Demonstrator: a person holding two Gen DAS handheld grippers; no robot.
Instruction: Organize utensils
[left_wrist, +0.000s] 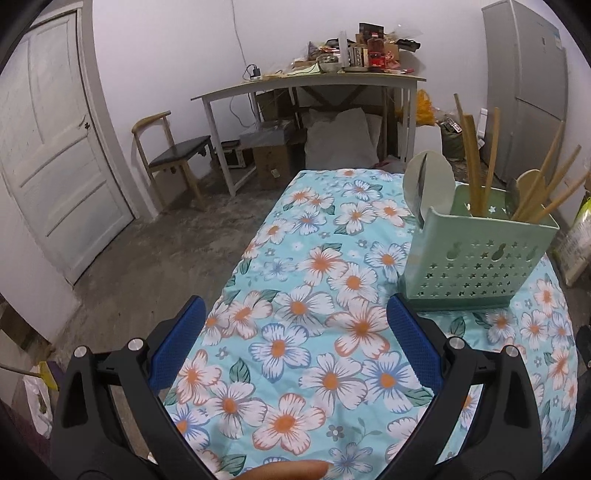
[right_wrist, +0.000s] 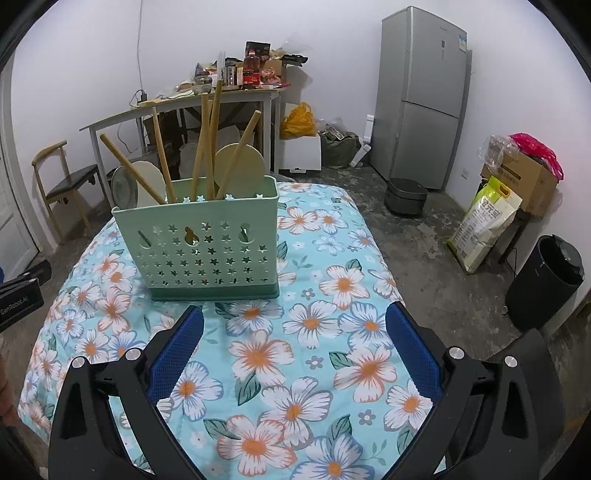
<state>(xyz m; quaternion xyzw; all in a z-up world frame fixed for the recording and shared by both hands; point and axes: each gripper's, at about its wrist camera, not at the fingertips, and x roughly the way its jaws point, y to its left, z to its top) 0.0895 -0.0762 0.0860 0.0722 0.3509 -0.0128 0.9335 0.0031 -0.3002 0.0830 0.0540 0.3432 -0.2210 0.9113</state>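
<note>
only the right wrist view shows the fridge (right_wrist: 421, 96) fully.

Lying over the counter (right_wrist: 258, 406): a blue floral cloth (right_wrist: 332, 258), covering it edge to edge. Standing upright on it toward the far edge: a green perforated utensil holder (right_wrist: 207, 251).

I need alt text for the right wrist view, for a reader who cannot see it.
A green perforated utensil holder stands on a floral tablecloth, holding wooden utensils upright or leaning. The right gripper is open and empty in front of it. Behind are a cluttered desk and a grey fridge.
</note>
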